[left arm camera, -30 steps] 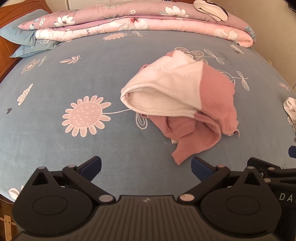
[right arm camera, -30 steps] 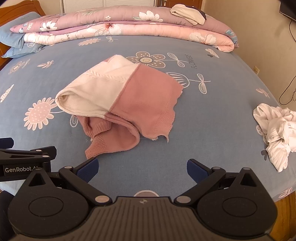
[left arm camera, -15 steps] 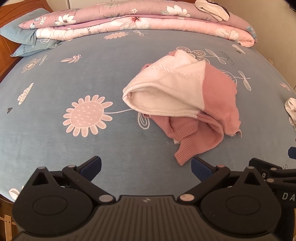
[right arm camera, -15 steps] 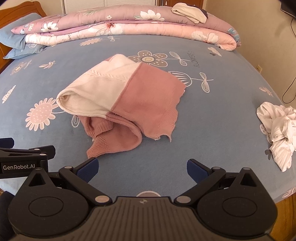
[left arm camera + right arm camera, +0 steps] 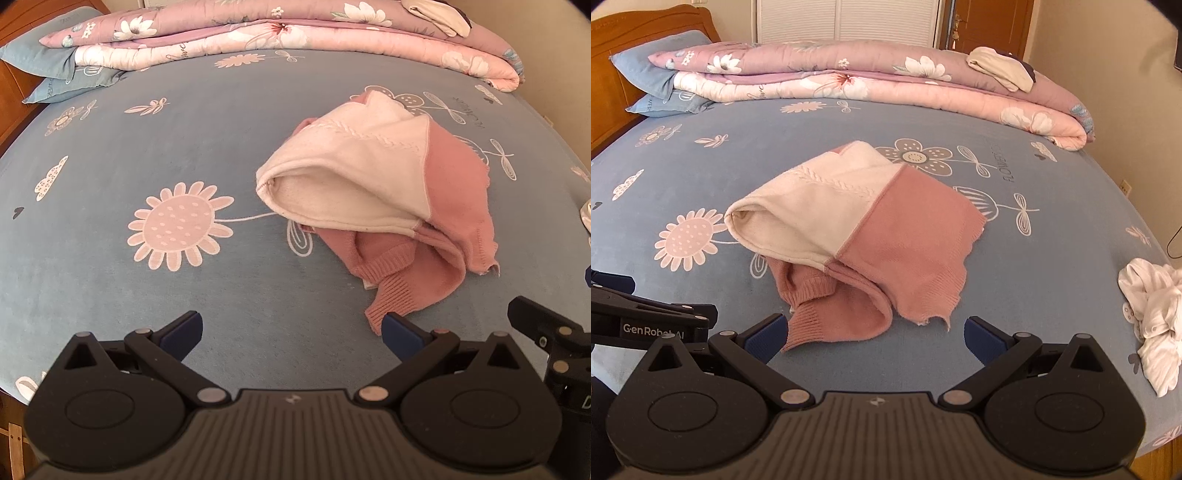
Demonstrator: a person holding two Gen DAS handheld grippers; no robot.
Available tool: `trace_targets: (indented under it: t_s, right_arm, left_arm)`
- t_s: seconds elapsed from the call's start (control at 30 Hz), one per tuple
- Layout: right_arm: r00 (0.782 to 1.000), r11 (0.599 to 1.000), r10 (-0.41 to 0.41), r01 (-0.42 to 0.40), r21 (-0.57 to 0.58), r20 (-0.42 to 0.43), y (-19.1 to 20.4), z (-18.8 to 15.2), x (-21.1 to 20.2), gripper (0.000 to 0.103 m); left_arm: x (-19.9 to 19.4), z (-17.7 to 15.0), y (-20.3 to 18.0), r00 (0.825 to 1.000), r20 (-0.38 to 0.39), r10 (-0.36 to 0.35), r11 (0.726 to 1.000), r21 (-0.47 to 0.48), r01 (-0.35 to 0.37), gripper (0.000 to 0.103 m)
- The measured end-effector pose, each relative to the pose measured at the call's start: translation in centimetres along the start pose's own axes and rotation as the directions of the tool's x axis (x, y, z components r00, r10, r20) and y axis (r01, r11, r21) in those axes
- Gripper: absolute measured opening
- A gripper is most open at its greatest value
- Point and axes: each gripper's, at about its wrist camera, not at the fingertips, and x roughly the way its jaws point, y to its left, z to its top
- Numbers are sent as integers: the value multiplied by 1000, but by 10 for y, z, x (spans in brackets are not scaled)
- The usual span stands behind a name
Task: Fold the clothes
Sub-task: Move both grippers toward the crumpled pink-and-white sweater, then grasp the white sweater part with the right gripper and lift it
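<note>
The pink-and-cream knitted sweater is lying crumpled on the blue flower-print bed sheet, roughly centre frame in the right wrist view and centre-right in the left wrist view. Cream half w/ a cable-knit line is sitting on top, folded over w/ its open edge facing frame left; pink half is spreading out to the right. A ribbed pink cuff is poking out at the bottom of the heap, toward the cameras.

Left gripper is sitting at the bottom of its frame, blue-padded fingers spread wide apart, holding nothing, above bare sheet. Its right finger tip is just beside the ribbed cuff; can't tell if touching.

Right gripper is also at bottom of frame, fingers wide apart & empty. The sweater's lower edge is lying between the 2 tips in the picture, left tip overlapping the cuff; contact can't be told.

Far right in the right wrist view, a crumpled white cloth garment is lying on the sheet, well apart from the sweater. Across the top of the frame a folded pink floral quilt is lying along the bed, w/ a small cream folded cloth on its right end. Upper left: blue pillows against a wooden headboard.
</note>
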Motion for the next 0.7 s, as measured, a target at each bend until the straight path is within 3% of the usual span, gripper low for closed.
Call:
trace_targets:
  t_s: [0.17, 0.3, 0.43, 0.6, 0.7]
  right_arm:
    - [995, 999, -9, 12, -29, 98, 2, -6, -2, 103]
    - [990, 996, 63, -70, 51, 126, -7, -7, -1, 103]
    - [994, 993, 102, -104, 55, 51, -10, -4, 10, 103]
    - [994, 993, 102, -100, -56, 46, 4, -2, 17, 102]
    - [993, 988, 108, -103, -119, 44, 13, 3, 20, 91]
  left_arm:
    - [5, -2, 4, 1000, -8, 6, 1000, -6, -6, 103]
    - [9, -7, 7, 1000, -18, -1, 1000, -22, 1, 103]
    - [11, -15, 16, 1000, -27, 7, 1000, -22, -7, 103]
    - [16, -25, 31, 999, -39, 14, 999, -40, -15, 103]
    - [20, -27, 36, 999, -39, 36, 998, -41, -38, 103]
